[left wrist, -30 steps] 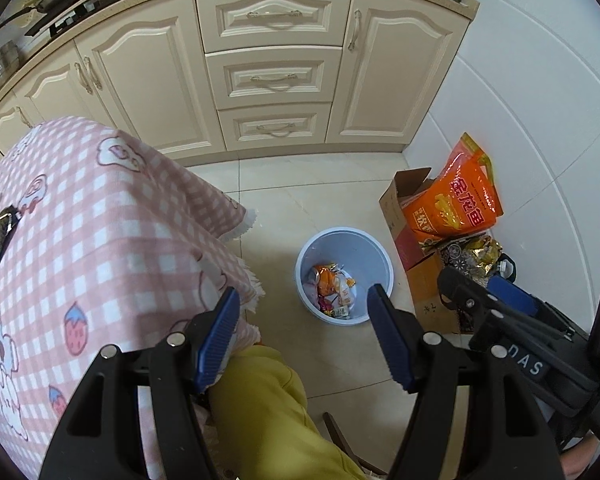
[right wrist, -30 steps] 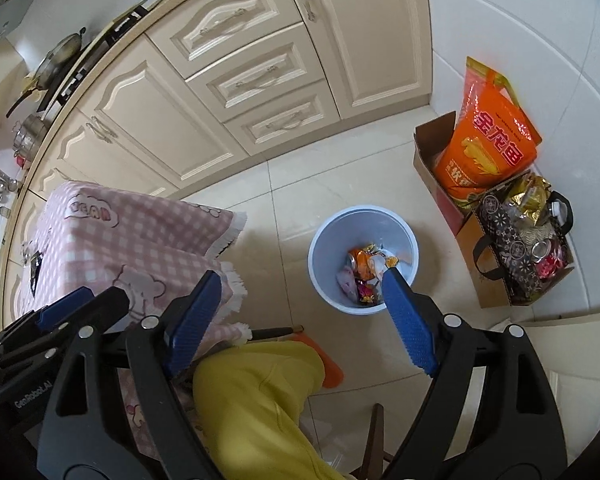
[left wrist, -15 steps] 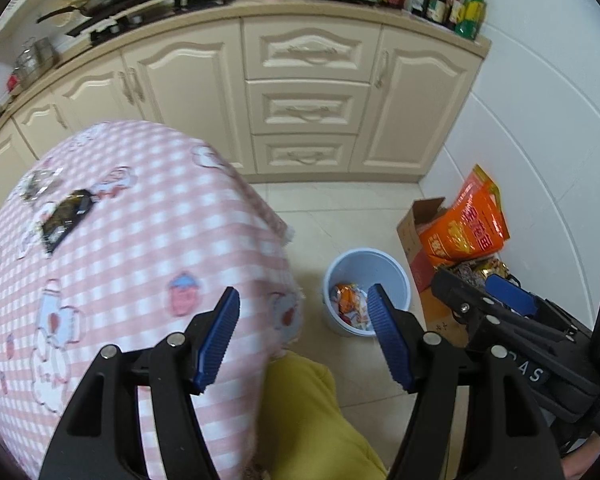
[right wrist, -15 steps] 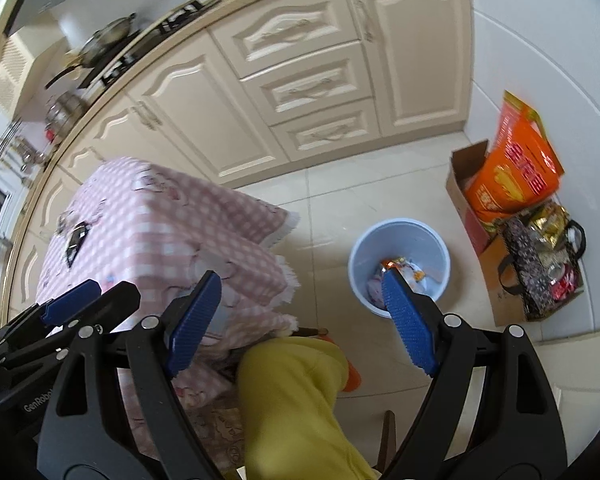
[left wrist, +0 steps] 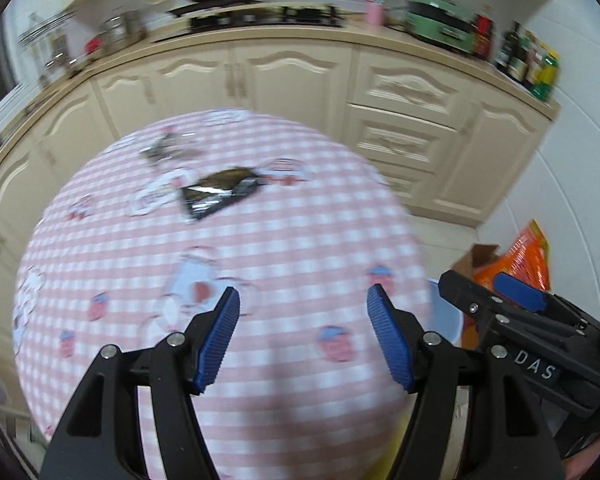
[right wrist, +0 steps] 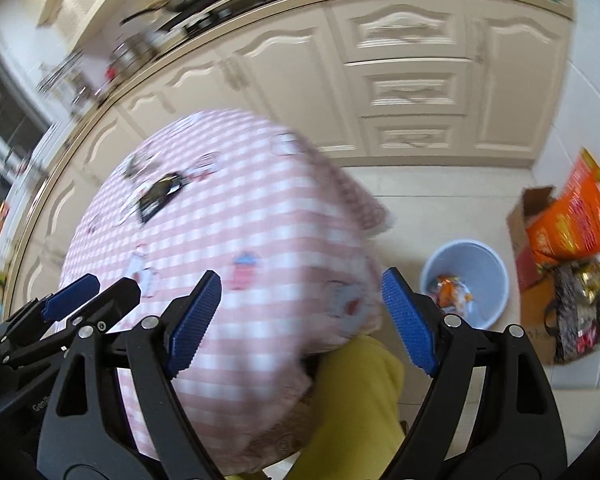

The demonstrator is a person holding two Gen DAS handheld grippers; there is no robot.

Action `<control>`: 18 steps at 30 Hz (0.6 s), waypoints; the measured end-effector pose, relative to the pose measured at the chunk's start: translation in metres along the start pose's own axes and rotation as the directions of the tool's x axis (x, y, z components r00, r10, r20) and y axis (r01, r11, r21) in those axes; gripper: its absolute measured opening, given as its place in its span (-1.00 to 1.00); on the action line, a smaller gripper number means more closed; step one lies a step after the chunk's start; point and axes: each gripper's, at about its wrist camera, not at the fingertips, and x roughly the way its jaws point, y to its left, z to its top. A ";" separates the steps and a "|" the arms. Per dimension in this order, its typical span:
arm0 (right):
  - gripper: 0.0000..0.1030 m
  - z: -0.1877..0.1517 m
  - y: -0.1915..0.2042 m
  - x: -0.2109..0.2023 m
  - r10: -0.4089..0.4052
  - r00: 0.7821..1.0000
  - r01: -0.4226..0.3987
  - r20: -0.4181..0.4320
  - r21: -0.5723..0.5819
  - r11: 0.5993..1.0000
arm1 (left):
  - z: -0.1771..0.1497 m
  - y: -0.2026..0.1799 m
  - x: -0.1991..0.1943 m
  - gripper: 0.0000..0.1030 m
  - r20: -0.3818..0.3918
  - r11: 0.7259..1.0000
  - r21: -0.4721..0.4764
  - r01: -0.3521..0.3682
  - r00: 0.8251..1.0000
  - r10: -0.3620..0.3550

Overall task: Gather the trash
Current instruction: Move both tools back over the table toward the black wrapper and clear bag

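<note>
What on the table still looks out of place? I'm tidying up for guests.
A dark, shiny wrapper lies loose on the pink checked tablecloth, with a second crumpled scrap behind it. Both look like litter, unlike the rest; blur hides details.

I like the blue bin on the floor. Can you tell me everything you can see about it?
The bin is a round, pale blue bucket that looks like plastic. It stands upright and open, with no lid, on the pale tiled floor, right of the table with the pink checked cloth. Inside lie crumpled wrappers, orange and white. A cardboard box stands just beyond it. No claw touches it.
</note>
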 end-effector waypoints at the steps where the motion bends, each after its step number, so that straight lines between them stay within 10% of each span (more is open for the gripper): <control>1: 0.58 0.002 0.012 0.003 0.010 1.000 -0.010 -0.007 -0.024 1.000 | 0.000 0.008 -0.001 0.27 0.001 1.000 -0.014 -0.010 1.000 0.010; 18: 0.59 0.045 0.154 0.093 0.030 0.988 -0.069 -0.153 -0.255 0.965 | -0.004 0.165 -0.002 0.32 -0.064 0.953 -0.261 -0.154 0.988 0.142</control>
